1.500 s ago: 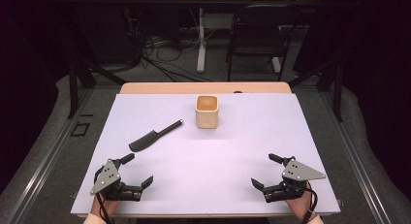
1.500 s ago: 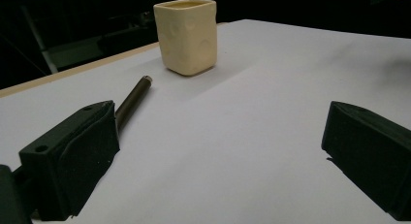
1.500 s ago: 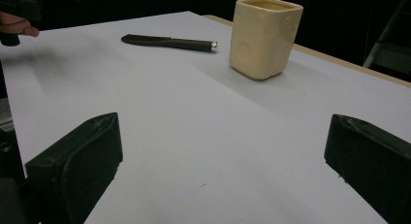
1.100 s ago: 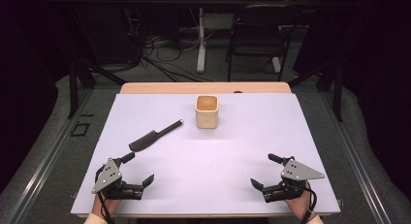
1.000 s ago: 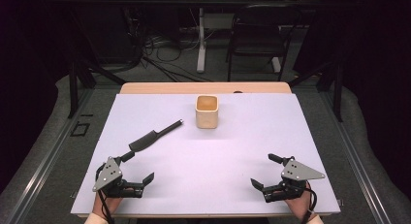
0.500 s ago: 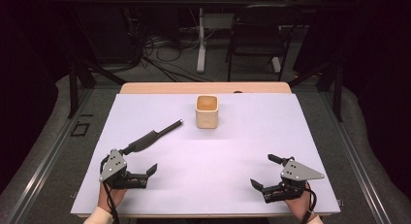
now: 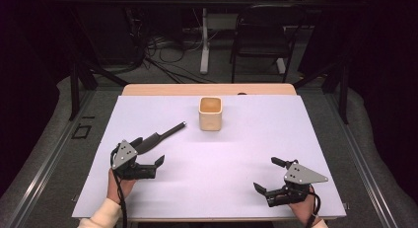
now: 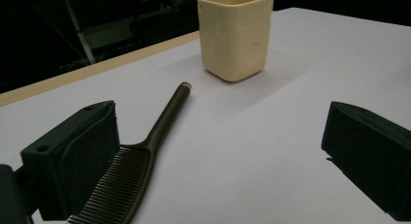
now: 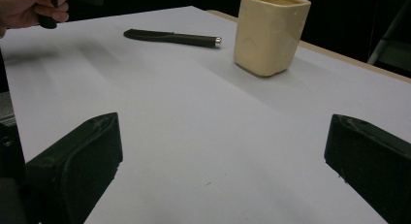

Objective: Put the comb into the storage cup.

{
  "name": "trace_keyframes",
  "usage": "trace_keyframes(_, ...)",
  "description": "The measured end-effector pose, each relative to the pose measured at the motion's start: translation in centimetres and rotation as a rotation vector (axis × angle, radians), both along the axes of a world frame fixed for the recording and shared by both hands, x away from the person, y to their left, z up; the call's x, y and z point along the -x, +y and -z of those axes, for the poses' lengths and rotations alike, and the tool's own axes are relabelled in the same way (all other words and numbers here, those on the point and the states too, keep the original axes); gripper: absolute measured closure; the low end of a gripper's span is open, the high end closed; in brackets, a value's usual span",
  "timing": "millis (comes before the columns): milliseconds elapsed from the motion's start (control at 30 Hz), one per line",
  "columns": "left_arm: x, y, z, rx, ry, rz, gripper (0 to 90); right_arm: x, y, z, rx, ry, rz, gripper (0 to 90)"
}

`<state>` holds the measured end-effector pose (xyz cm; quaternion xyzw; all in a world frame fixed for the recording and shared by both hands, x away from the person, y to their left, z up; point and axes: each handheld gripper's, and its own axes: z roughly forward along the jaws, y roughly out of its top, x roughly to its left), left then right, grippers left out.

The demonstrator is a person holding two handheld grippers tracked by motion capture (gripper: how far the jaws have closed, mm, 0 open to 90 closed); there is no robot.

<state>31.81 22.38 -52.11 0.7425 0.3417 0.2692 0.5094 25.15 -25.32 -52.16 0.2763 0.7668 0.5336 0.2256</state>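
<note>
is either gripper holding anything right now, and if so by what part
Nothing is held. The left gripper is open beside the toothed end of the dark comb, which lies flat on the table. The right gripper is open over bare table.

We see the dark comb (image 7: pixel 156 137) lying flat on the table's left half, toothed end toward the near edge, slim handle pointing toward the far right.

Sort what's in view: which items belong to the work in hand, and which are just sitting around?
In the work:
- long-handled black comb
- open left gripper, beside the comb
- cream square ceramic cup, probably

Lying about:
- black chair beyond the table
- floor cables
</note>
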Motion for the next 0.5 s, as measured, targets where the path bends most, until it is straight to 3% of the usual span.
trace_keyframes(500,-3.7,-0.7,-0.4,-0.011,0.045,-0.064,0.0,0.0,0.0,0.0,0.006,-0.003,-0.001,0.0)
